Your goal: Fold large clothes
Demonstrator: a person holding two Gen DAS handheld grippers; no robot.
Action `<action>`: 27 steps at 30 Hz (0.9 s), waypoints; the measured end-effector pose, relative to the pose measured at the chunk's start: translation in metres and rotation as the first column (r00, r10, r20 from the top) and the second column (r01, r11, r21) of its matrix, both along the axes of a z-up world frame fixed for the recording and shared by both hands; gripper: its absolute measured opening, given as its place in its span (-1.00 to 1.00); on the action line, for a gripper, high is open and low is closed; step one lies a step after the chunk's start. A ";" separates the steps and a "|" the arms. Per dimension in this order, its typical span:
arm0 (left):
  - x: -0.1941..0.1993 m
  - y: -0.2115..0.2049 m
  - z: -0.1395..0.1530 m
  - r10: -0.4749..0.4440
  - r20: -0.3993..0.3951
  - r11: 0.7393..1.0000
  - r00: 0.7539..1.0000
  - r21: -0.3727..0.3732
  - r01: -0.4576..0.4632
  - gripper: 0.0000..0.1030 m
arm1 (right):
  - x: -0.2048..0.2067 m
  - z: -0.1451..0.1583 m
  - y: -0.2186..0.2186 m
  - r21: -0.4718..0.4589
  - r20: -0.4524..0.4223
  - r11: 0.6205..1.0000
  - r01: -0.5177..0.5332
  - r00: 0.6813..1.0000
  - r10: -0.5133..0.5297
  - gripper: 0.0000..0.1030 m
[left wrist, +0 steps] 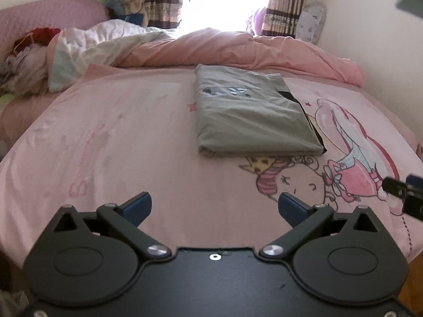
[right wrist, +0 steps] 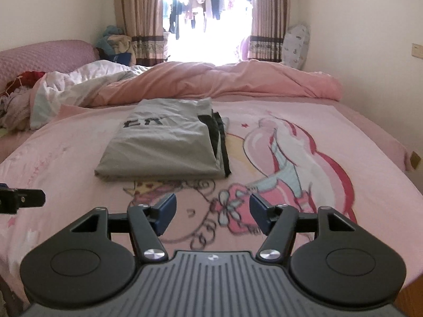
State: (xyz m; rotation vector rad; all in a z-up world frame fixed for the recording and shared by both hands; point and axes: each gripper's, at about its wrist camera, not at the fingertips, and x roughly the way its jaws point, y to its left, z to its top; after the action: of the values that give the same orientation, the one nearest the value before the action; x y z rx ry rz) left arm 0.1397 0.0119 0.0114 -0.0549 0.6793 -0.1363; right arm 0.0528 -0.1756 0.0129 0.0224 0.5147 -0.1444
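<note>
A grey garment (left wrist: 251, 116) with dark lettering and black trim lies folded into a neat rectangle on the pink bed sheet (left wrist: 119, 137). It also shows in the right wrist view (right wrist: 164, 148). My left gripper (left wrist: 214, 208) is open and empty, held above the sheet well short of the garment's near edge. My right gripper (right wrist: 212, 214) is open and empty, also short of the garment and slightly to its right. Each gripper's tip shows at the edge of the other's view.
A crumpled pink and white duvet (right wrist: 211, 82) lies across the far side of the bed. A pile of clothes (left wrist: 23, 60) sits at the left by a pink headboard (right wrist: 45, 55). Curtains (right wrist: 137, 13) and a bright window are behind. A wall runs along the right.
</note>
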 end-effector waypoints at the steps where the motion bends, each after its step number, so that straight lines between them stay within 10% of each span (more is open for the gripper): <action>1: -0.003 0.001 -0.001 0.008 -0.003 1.000 1.000 -0.005 -0.008 1.00 | -0.006 -0.004 0.000 0.010 -0.019 1.000 0.008 1.000 -0.008 0.45; 27: 0.002 -0.005 -0.013 0.006 -0.092 1.000 0.996 0.013 -0.005 1.00 | -0.007 -0.020 -0.005 0.056 -0.083 0.998 0.033 0.996 -0.029 0.45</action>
State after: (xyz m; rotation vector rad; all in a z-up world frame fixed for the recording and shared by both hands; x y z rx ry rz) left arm 0.1419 0.0065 -0.0015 -0.0514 0.7716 -0.1246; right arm 0.0461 -0.1803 -0.0071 0.0810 0.6003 -0.1615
